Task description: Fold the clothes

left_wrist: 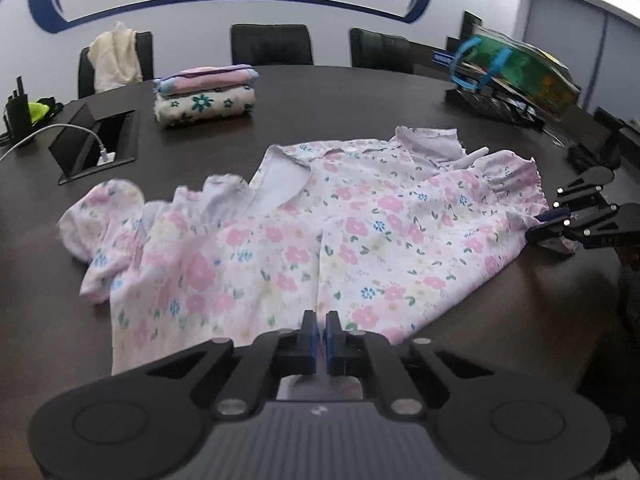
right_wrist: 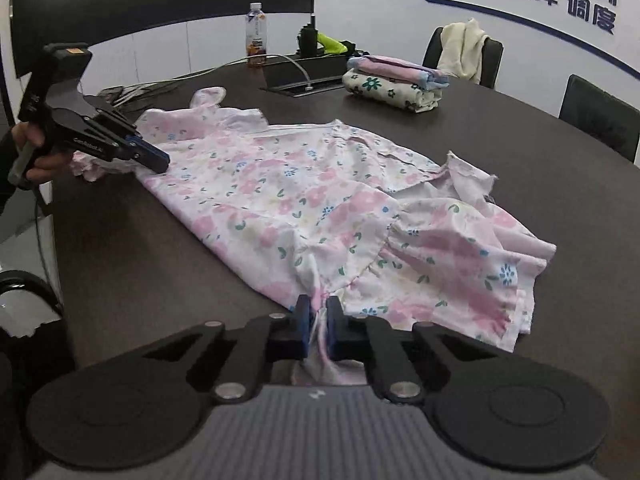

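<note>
You are holding a floral dress [left_wrist: 320,236] that is lying spread and rumpled across the dark table [left_wrist: 360,92], filling the middle of both views. In the left wrist view your left gripper [left_wrist: 321,326] is sitting at the bottom centre of the frame with its blue pads [left_wrist: 313,340] pressed together on the near edge of the dress, the fabric passing between them and showing below. At the right edge of that same view your right gripper [left_wrist: 544,226] is biting the far hem of the dress.

In the right wrist view your right gripper [right_wrist: 318,312] is sitting at the bottom centre, its jaws clamping a bunched pleat of the dress, with cloth gathering into folds just above the pads. At the left of this frame your left gripper [right_wrist: 154,158] is pinching the other side of the dress, and your hand [right_wrist: 36,156] is wrapping its handle.

A stack of folded clothes [left_wrist: 204,94] is resting on the table in the upper left of the left wrist view, well apart from the dress. A cream garment [left_wrist: 114,58] is hanging over a chair [left_wrist: 272,44] row behind it. A green bag [left_wrist: 516,68] is sitting in the upper right. A bottle [right_wrist: 256,34] is standing in the upper middle of the right wrist view.
</note>
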`<action>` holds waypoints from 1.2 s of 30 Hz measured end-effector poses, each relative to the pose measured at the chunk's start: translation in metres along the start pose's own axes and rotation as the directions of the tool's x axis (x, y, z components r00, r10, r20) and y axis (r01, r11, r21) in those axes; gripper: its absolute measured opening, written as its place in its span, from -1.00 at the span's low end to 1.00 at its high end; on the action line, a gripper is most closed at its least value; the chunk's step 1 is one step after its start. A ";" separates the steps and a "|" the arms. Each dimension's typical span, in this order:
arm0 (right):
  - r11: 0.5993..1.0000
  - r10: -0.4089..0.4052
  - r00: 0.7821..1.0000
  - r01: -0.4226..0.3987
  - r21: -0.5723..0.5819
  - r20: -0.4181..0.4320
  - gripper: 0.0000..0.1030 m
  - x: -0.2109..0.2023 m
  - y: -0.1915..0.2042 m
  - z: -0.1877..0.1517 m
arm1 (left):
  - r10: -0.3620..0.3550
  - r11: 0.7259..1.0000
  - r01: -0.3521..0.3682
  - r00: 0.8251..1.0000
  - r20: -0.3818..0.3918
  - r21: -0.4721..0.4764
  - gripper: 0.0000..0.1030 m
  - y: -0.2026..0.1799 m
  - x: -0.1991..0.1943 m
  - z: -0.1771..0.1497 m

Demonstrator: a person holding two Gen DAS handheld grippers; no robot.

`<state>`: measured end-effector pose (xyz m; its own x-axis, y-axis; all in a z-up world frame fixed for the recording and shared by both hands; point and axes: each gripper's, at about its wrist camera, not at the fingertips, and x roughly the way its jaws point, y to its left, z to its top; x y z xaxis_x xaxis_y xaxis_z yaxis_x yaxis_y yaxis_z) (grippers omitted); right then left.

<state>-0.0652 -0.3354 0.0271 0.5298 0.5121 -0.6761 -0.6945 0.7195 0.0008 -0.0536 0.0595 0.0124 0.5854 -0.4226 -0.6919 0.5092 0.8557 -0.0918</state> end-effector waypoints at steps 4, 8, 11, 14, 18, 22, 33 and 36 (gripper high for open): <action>1.000 0.026 0.999 -0.026 -0.006 -0.031 -0.85 -0.022 0.019 -0.015 | -0.039 0.999 0.039 0.999 -0.008 0.001 -0.94 -0.010 -0.015 -0.017; 0.999 0.040 0.997 -0.041 -0.016 -0.060 -0.66 -0.038 0.026 -0.023 | -0.024 1.000 0.024 1.000 -0.003 -0.013 -0.86 -0.015 -0.019 -0.011; 0.998 0.056 0.998 -0.056 -0.027 0.014 -0.62 -0.052 0.027 -0.015 | -0.016 0.999 0.017 0.999 0.047 -0.028 -0.83 -0.012 -0.028 0.005; 1.000 0.018 0.992 -0.018 -0.002 0.128 -0.19 -0.059 0.027 -0.001 | 0.007 0.999 -0.004 0.995 0.096 -0.039 -0.70 -0.009 -0.033 0.030; 0.997 -0.069 0.985 0.063 0.046 0.157 -0.18 -0.037 0.023 0.014 | 0.127 0.991 -0.130 0.986 0.107 0.016 -0.66 -0.011 -0.009 0.064; 0.995 -0.095 0.989 0.094 0.014 0.109 -0.17 -0.010 0.022 0.019 | 0.147 0.989 -0.148 0.986 0.080 0.000 -0.40 -0.004 0.012 0.095; 0.921 -0.355 0.935 0.344 0.183 0.027 0.11 0.003 -0.056 0.076 | 0.137 0.991 -0.136 0.988 -0.076 0.014 0.03 0.014 0.107 0.152; 0.925 -0.319 0.947 0.318 0.210 -0.029 0.11 0.023 -0.085 0.078 | 0.072 0.997 -0.075 0.995 -0.071 -0.031 0.04 0.017 0.123 0.165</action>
<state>0.0435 -0.3480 0.0691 0.7093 0.2417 -0.6622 -0.3712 0.9266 -0.0594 0.1311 -0.0275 0.0438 0.5746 -0.3376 -0.7455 0.4442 0.8938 -0.0624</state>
